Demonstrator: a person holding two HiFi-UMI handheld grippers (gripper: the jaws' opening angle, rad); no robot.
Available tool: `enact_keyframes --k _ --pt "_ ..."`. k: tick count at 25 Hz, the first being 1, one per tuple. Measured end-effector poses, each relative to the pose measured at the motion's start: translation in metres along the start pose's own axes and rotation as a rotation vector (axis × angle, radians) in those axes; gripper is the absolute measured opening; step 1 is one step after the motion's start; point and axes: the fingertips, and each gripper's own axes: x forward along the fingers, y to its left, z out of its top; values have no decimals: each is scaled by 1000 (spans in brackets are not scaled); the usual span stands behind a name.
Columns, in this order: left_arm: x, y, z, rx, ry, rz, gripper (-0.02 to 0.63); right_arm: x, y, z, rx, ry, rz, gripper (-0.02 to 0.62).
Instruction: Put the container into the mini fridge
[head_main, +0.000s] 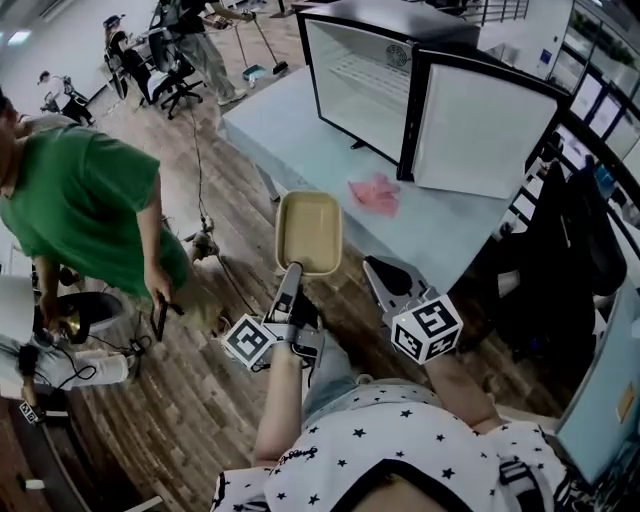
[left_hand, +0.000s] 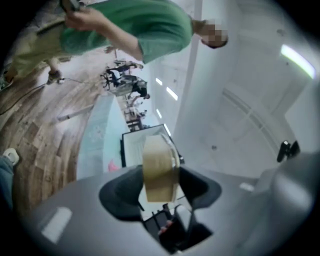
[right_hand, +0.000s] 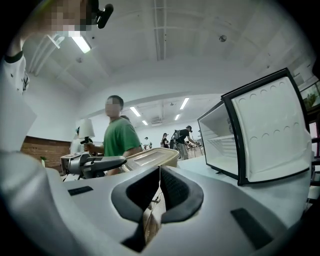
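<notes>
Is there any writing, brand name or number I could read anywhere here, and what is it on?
No readable text shows in any view.
mini fridge: no brand or label visible.
container: plain, no print.
left marker cube and right marker cube: black-and-white square patterns only, no letters or numbers.

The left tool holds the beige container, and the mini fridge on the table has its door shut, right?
Not quite. The mini fridge has its door standing open, as the head view shows. The rest holds: the left tool grips the beige container, and the fridge sits on the table.
</notes>
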Motion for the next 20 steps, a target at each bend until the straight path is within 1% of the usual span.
enact_keyframes --k 4,9,14,20 --pt "21 11 19 -14 7 -3 225 25 -12 1 -1 11 -18 21" --pt "51 27 52 -34 28 -1 225 69 -26 6 3 26 -42 21" --pt "89 45 90 -45 67 -18 225 120 -41 10 15 30 -75 21" --pt "137 64 144 -49 108 -34 225 186 -54 21 3 35 -104 21"
